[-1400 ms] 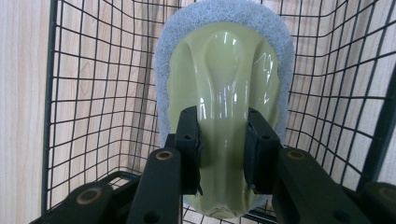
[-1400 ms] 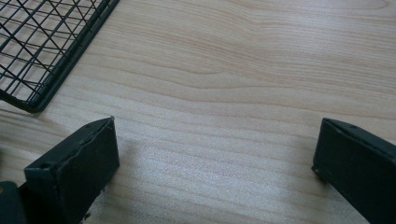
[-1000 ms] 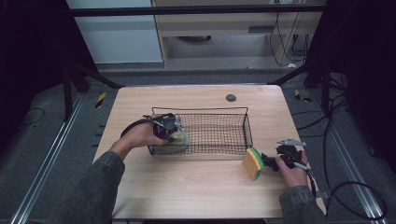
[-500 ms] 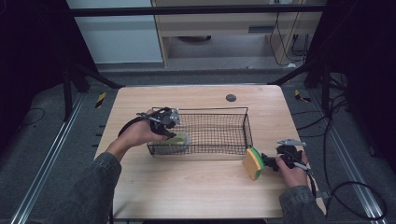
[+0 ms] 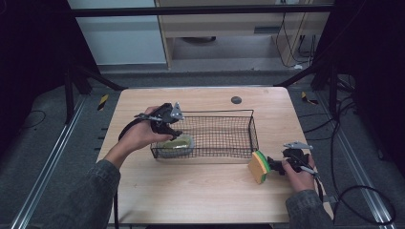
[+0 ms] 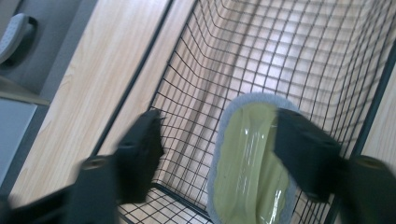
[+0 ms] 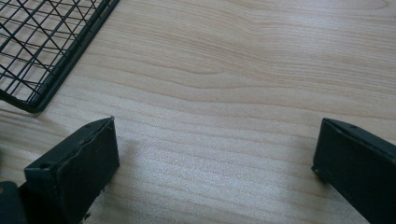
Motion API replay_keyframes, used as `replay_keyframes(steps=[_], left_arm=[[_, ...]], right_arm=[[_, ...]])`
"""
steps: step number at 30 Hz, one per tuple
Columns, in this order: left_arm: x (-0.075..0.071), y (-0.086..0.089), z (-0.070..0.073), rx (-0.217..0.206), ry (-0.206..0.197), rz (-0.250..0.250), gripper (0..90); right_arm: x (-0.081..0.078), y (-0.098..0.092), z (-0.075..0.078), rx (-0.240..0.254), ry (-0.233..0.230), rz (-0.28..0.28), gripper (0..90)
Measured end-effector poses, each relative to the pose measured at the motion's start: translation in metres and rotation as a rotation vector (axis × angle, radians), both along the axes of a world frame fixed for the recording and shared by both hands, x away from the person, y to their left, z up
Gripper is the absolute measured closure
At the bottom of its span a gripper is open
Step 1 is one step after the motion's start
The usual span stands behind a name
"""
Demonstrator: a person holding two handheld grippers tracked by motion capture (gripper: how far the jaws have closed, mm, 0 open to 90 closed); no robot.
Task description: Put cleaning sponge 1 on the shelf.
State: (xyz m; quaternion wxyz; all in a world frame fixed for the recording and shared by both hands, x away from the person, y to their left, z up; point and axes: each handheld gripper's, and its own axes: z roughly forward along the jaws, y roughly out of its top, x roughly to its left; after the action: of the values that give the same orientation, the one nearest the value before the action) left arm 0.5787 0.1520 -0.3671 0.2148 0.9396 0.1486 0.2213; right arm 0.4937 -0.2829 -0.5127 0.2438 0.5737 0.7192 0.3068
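Yellow-green sponge [image 5: 175,144] with grey edging lay in the black wire basket's [image 5: 224,138] left end; left tongs [image 5: 171,132] apart above it, right tongs [image 5: 270,166] apart too.

Black wire basket [image 5: 217,129] mid-table [image 5: 191,191], yellow-green sponge [image 5: 175,144] in its left end, left gripper [image 5: 165,125] above it, right gripper [image 5: 279,164] beside an upright green-yellow sponge [image 5: 259,166].
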Motion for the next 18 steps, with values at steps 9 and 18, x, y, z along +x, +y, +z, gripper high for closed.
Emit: replay_keyframes(steps=[9, 18], left_arm=[[-0.016, 0.012, 0.008, -0.187, 0.013, 0.076, 10.4], [-0.046, 0.037, 0.002, -0.227, -0.021, 0.104, 6.0]], right_arm=[[0.0, 0.0, 0.0, 0.002, 0.0, -0.002, 0.4], [0.0, 0.0, 0.0, 0.001, -0.001, -0.006, 0.4]])
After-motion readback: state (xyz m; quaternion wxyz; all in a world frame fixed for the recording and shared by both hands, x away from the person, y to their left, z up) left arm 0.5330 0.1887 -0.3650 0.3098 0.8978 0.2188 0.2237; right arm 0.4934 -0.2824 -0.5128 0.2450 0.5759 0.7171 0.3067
